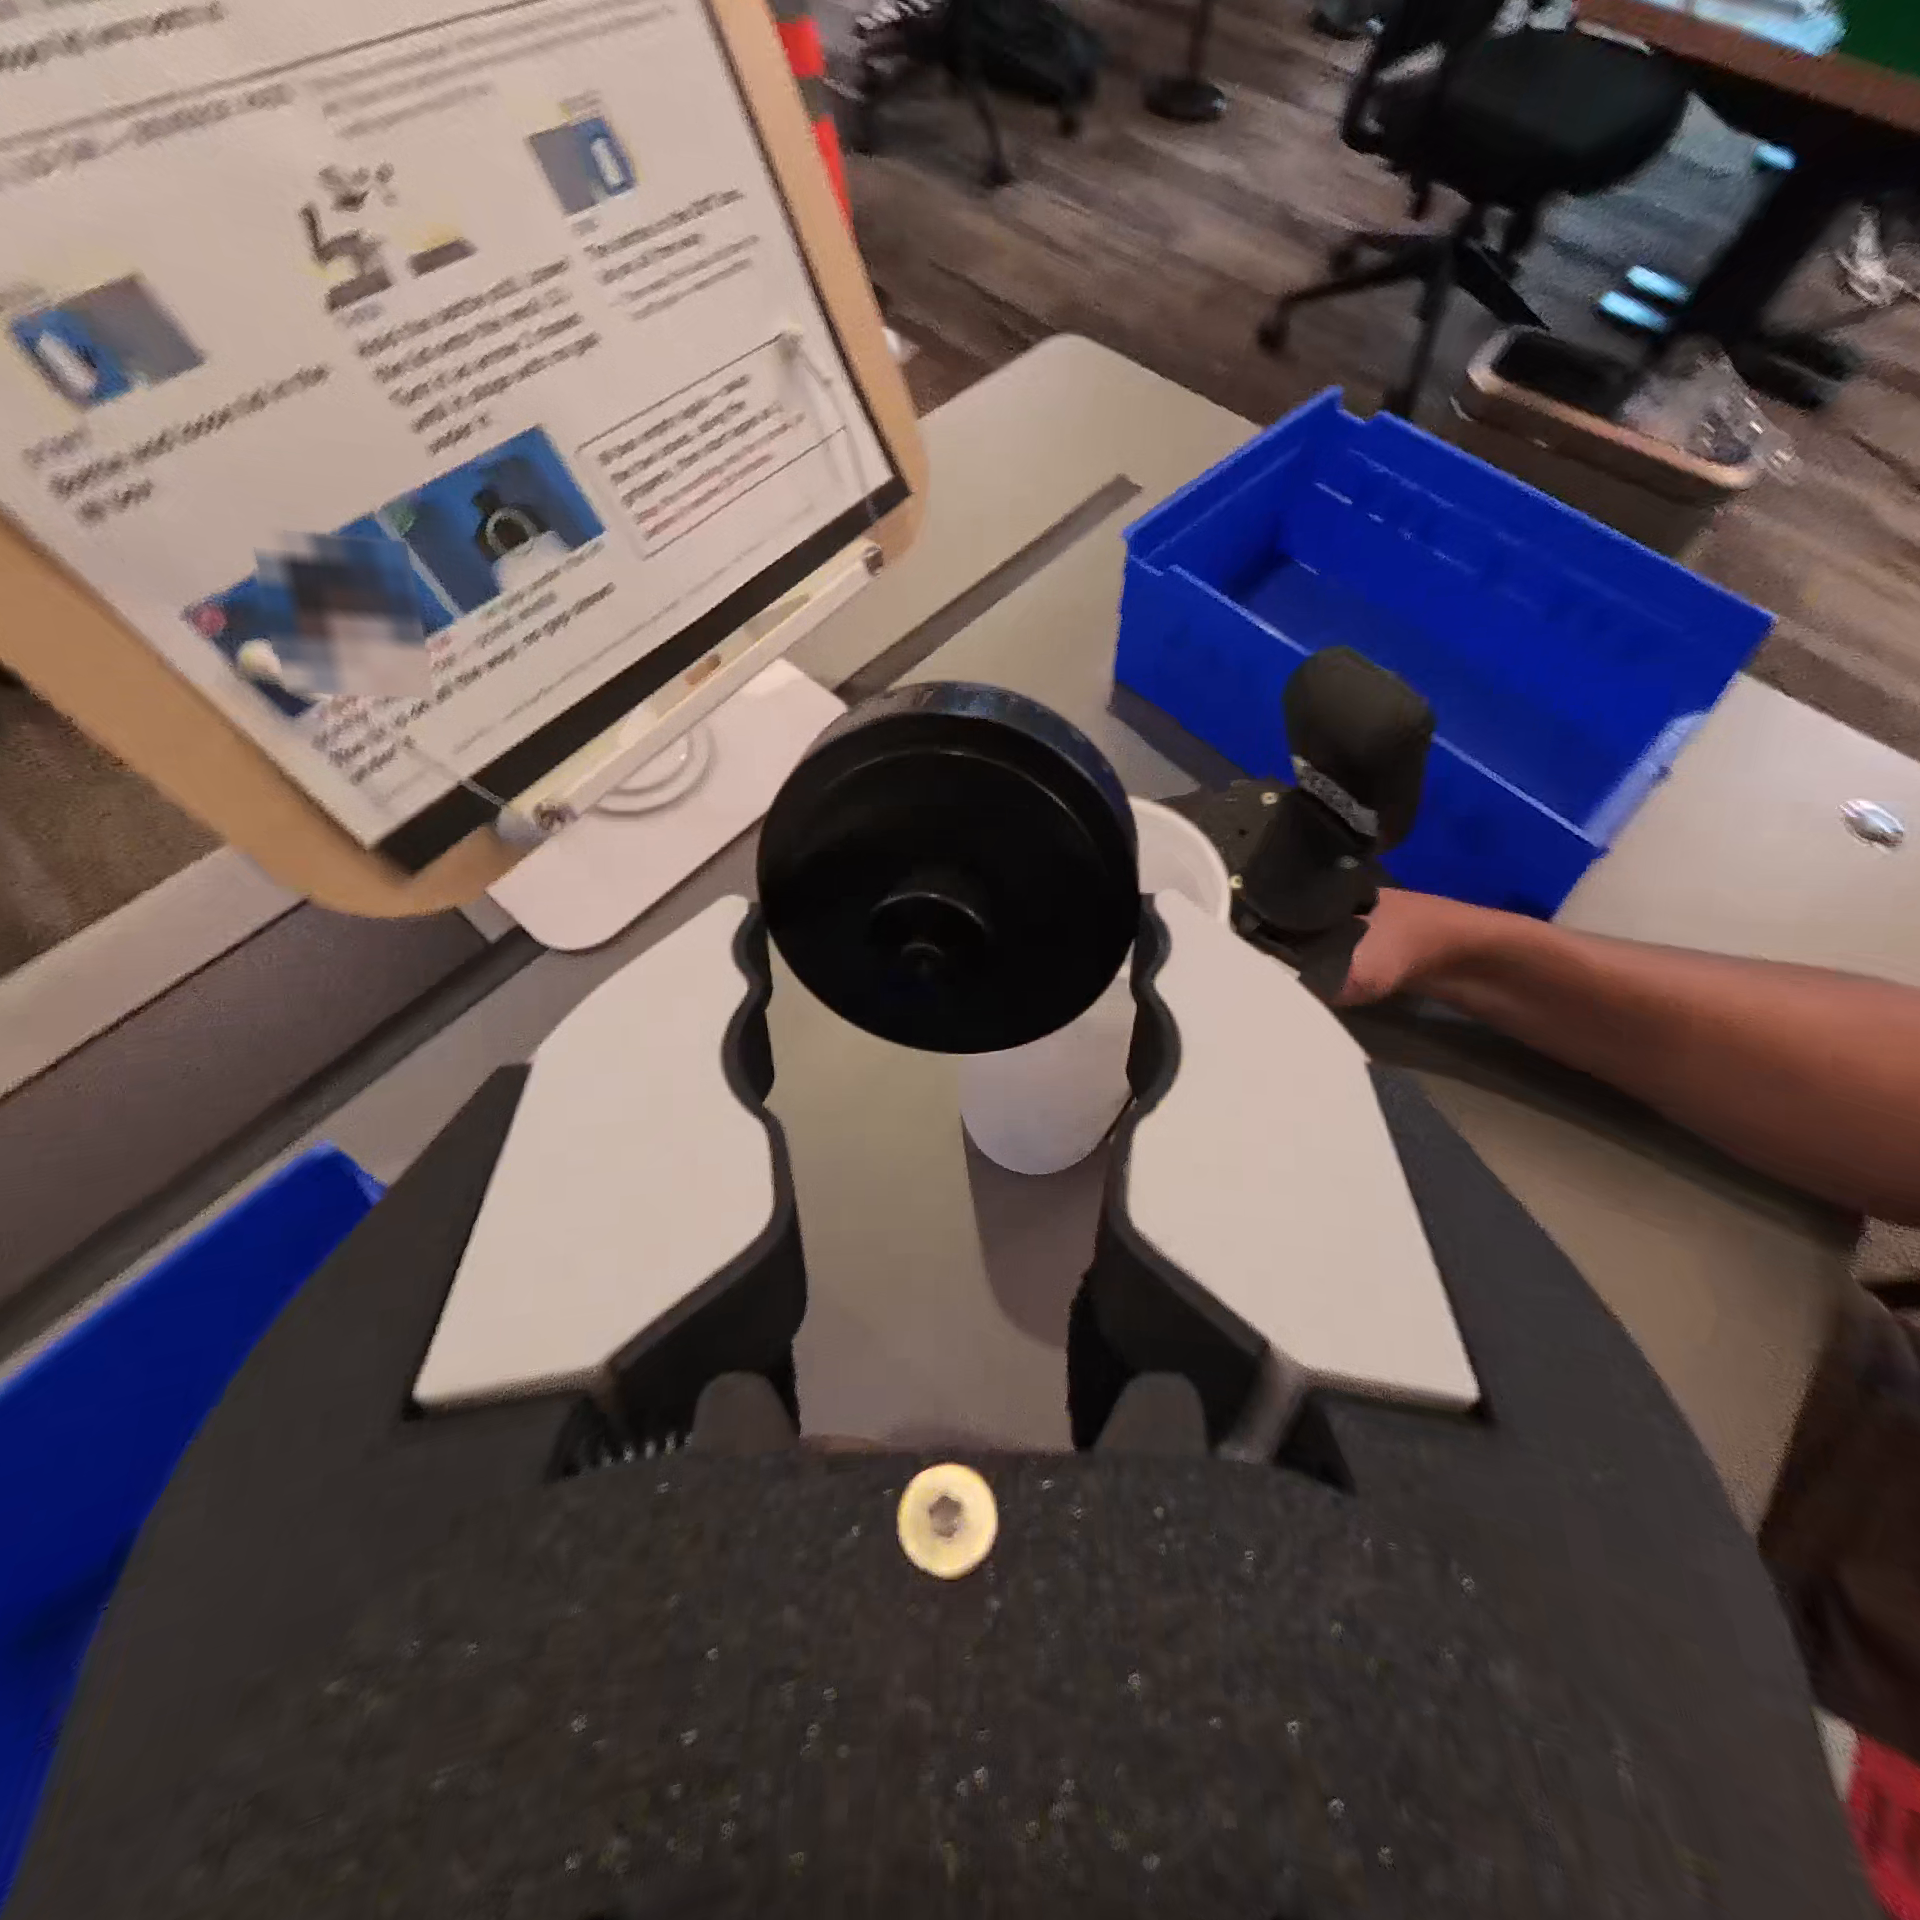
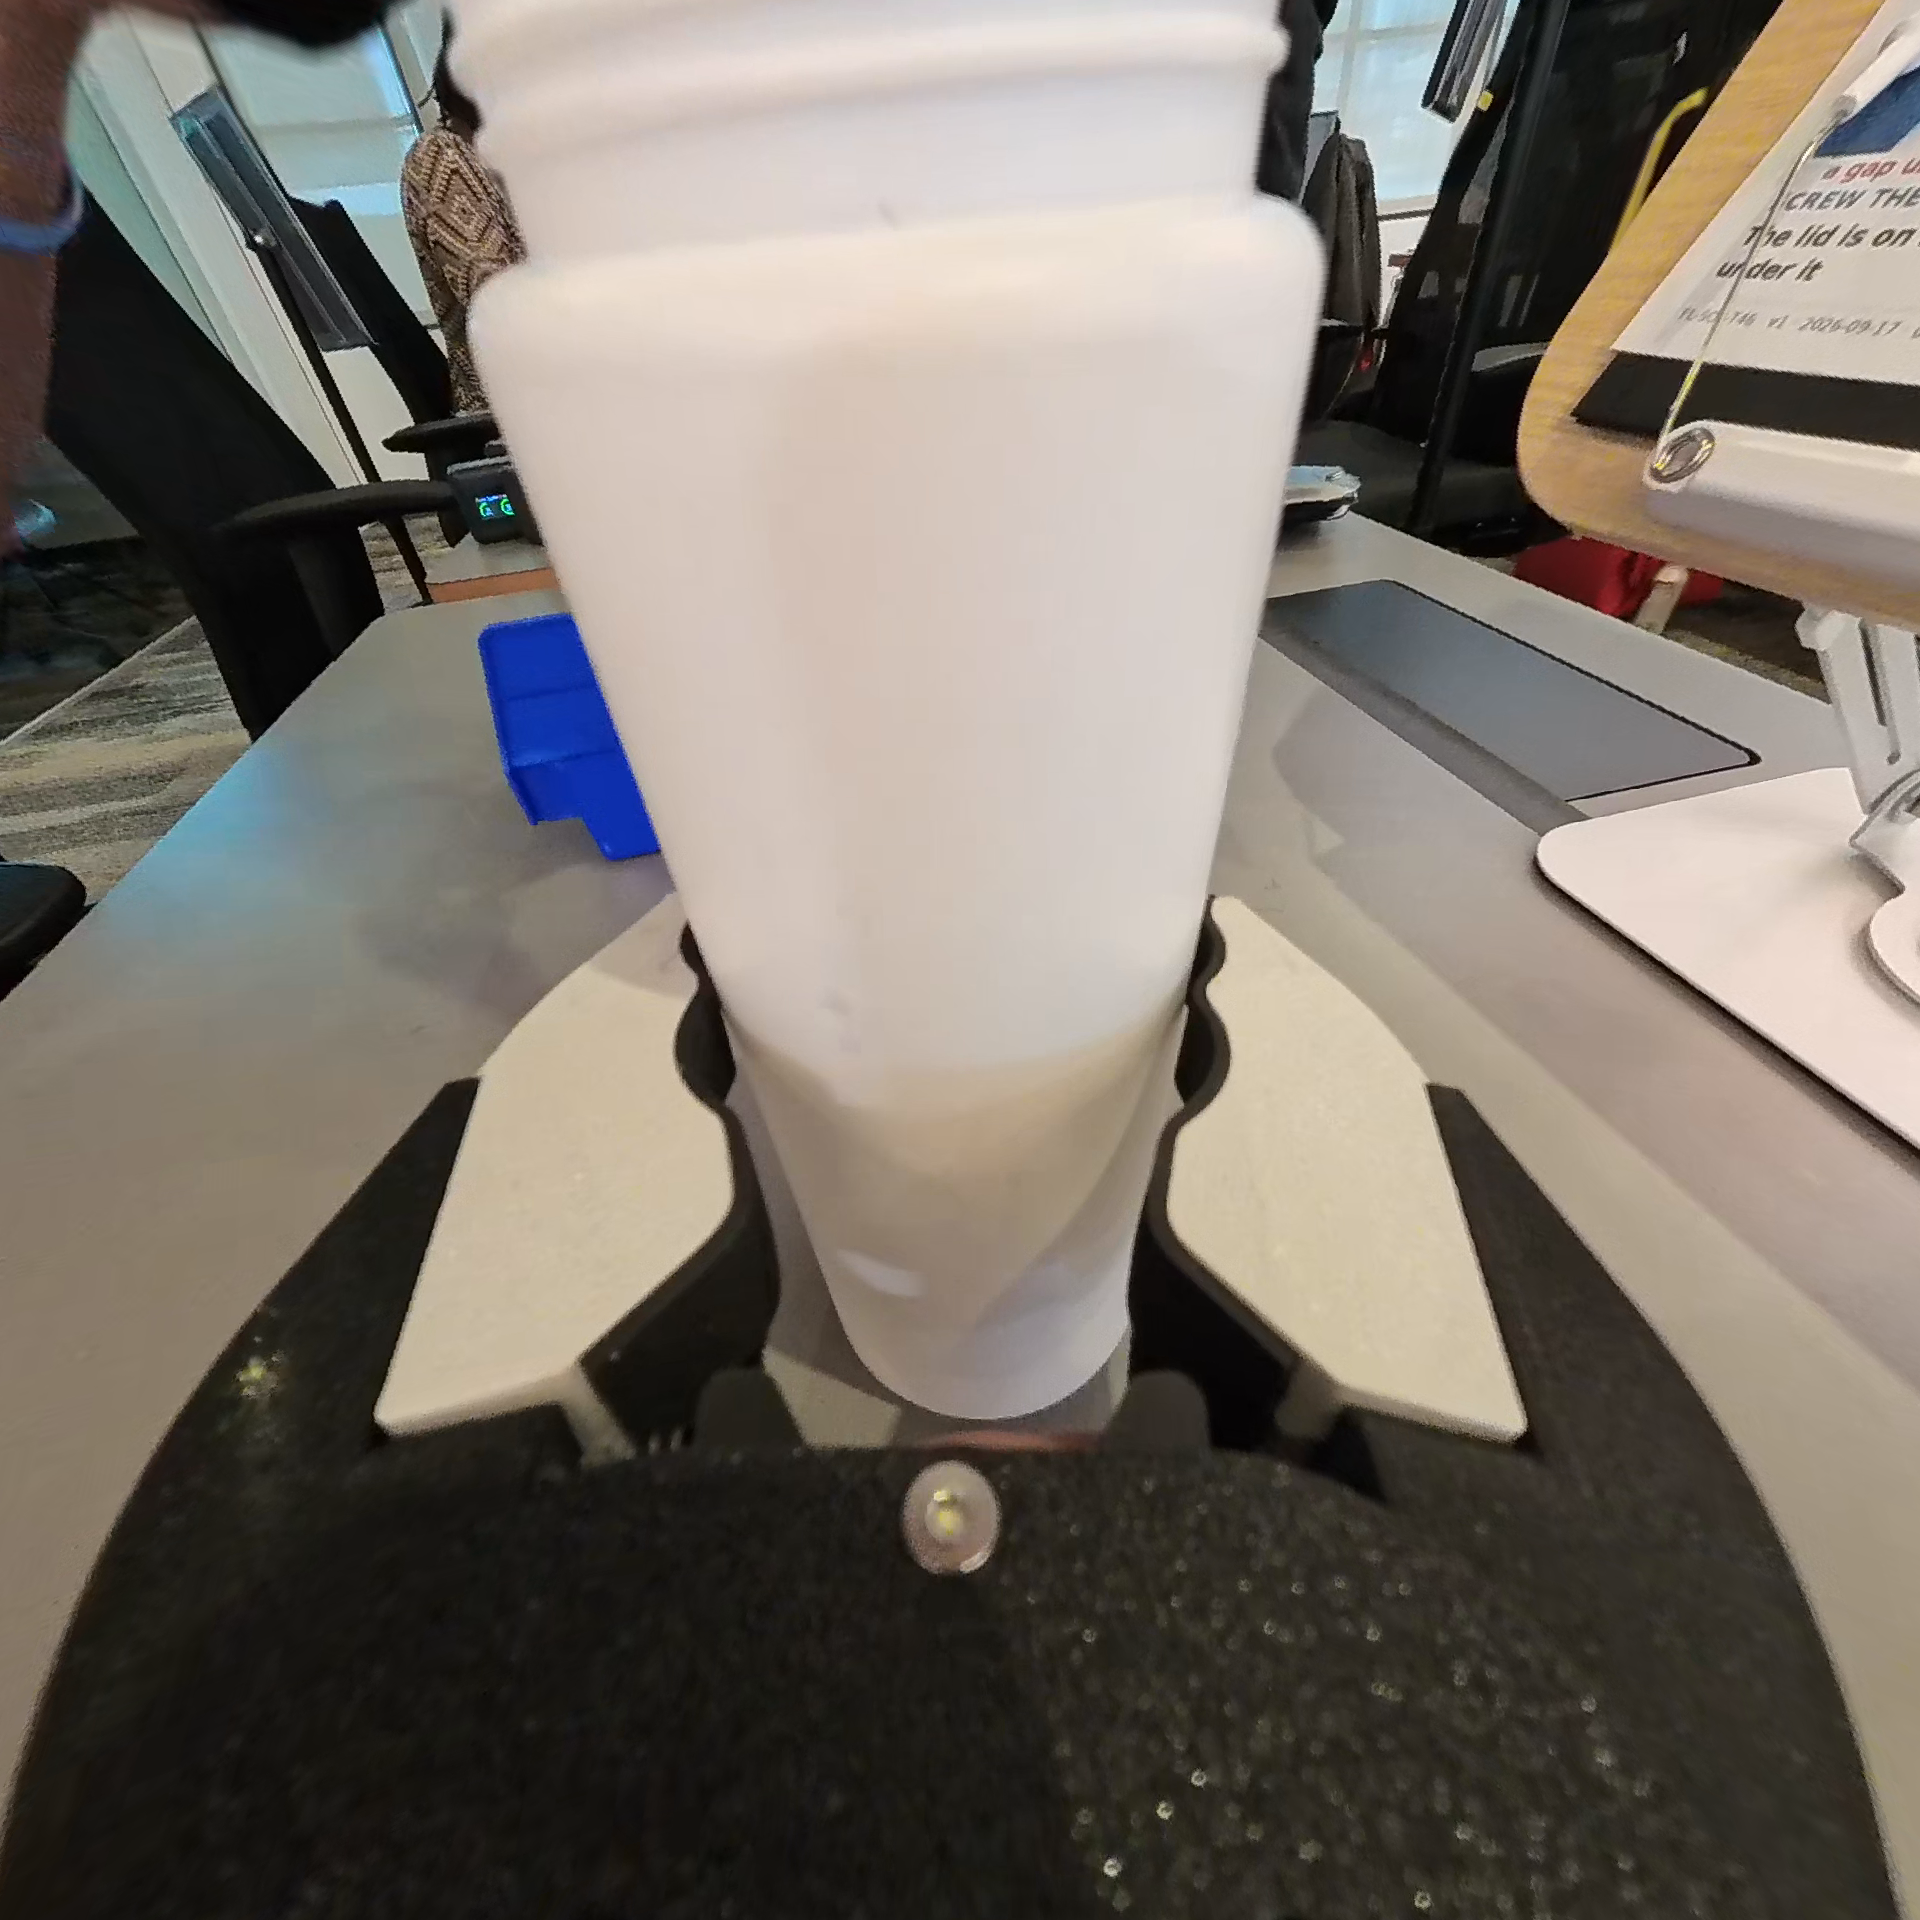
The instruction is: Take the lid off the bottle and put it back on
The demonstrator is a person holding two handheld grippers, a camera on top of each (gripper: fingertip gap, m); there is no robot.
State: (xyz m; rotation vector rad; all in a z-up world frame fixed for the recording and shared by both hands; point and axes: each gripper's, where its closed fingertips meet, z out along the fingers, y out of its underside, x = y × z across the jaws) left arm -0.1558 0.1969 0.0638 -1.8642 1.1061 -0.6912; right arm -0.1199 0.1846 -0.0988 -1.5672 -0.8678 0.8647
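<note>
**Lid off, bottle top cut from view**

The left gripper (image 1: 948, 935) pinches the black lid (image 1: 943, 873) above the white bottle (image 2: 894, 665), hiding most of it. The right gripper (image 2: 940, 997) clamps the bottle's lower body on the table (image 2: 312, 935); its mouth runs past the frame.

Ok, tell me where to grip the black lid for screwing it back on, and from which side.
Grip the black lid across its round outer rim, as the left gripper does, fingers on opposite edges. Its underside faces the camera, tilted, so turn it level and come down from above onto the white bottle's open threaded neck.
</note>
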